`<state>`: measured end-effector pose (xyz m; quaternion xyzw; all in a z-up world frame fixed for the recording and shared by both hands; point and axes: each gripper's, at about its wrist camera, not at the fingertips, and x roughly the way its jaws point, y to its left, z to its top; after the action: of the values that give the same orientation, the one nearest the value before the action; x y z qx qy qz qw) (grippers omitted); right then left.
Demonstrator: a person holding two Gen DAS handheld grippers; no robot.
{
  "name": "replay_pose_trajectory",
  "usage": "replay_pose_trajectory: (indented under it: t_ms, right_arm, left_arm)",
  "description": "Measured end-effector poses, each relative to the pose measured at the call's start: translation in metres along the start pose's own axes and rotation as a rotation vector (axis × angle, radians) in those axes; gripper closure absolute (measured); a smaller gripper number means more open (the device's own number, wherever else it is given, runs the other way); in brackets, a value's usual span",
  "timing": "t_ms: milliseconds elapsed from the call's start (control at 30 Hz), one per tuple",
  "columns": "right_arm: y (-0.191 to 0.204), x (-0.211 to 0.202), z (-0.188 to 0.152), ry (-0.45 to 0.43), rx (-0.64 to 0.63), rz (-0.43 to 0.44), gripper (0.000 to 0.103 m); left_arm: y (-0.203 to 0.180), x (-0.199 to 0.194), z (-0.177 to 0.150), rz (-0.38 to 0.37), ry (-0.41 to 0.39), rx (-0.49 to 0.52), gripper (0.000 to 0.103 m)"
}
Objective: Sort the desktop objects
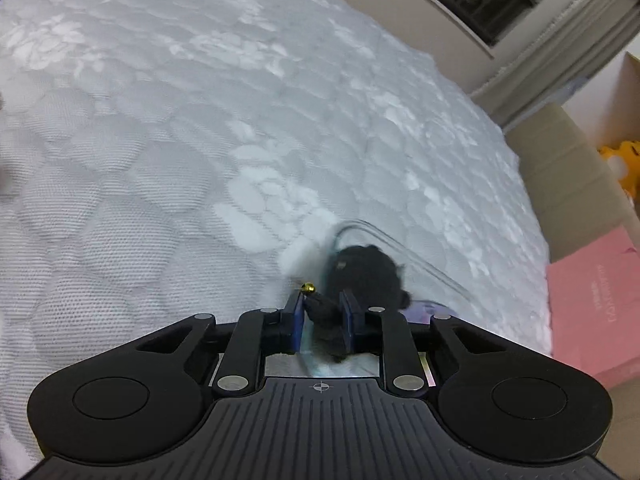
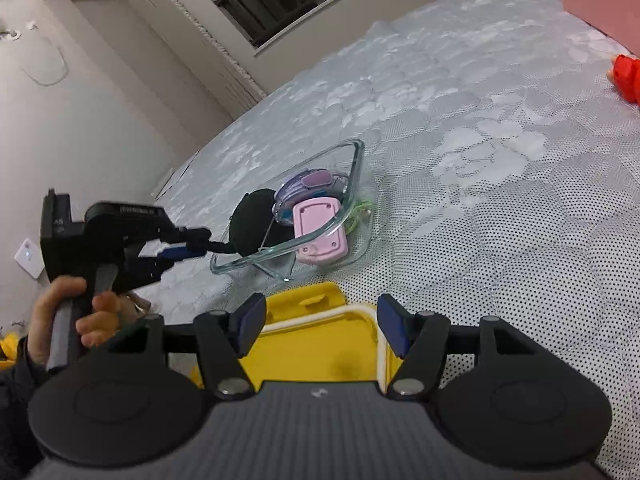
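Left tongs (image 1: 322, 316) clamped on the black plush toy's (image 1: 362, 276) strap, right at the glass bowl's (image 2: 352, 168) rim on the bed (image 1: 160, 160). Right tongs (image 2: 320, 328) spread wide, gripping nothing, over the yellow lid (image 2: 316, 344). Step in hand looks like picking up the toy; next calls for a clean lift
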<state>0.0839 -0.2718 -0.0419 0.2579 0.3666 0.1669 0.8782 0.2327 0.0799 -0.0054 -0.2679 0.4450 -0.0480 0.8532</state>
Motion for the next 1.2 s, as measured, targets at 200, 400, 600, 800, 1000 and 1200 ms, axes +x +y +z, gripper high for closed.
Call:
replay_pose_trajectory:
  t_ms: [200, 400, 600, 800, 1000, 1200]
  right_arm:
    - [0.001, 0.001, -0.001, 0.004, 0.004, -0.002, 0.039]
    - [0.003, -0.005, 0.002, -0.022, -0.023, -0.026, 0.039]
    - [0.015, -0.005, 0.029, -0.038, -0.042, -0.068, 0.039]
    - [0.023, 0.036, 0.104, 0.111, 0.12, 0.03, 0.039]
    - [0.044, 0.118, 0.147, 0.261, 0.143, -0.129, 0.04]
    - [0.054, 0.173, 0.137, 0.347, -0.005, -0.259, 0.043]
  left_arm:
    - [-0.034, 0.018, 0.002, 0.006, 0.016, 0.107, 0.083]
    - [-0.063, 0.041, -0.003, 0.08, 0.035, 0.239, 0.077]
    - [-0.073, 0.013, -0.023, 0.057, -0.039, 0.336, 0.012]
    - [-0.078, -0.013, -0.05, 0.055, -0.001, 0.467, 0.006]
    - [-0.059, -0.01, -0.063, 0.054, 0.116, 0.522, 0.006]
    - [-0.048, -0.008, -0.072, 0.117, 0.095, 0.581, 0.005]
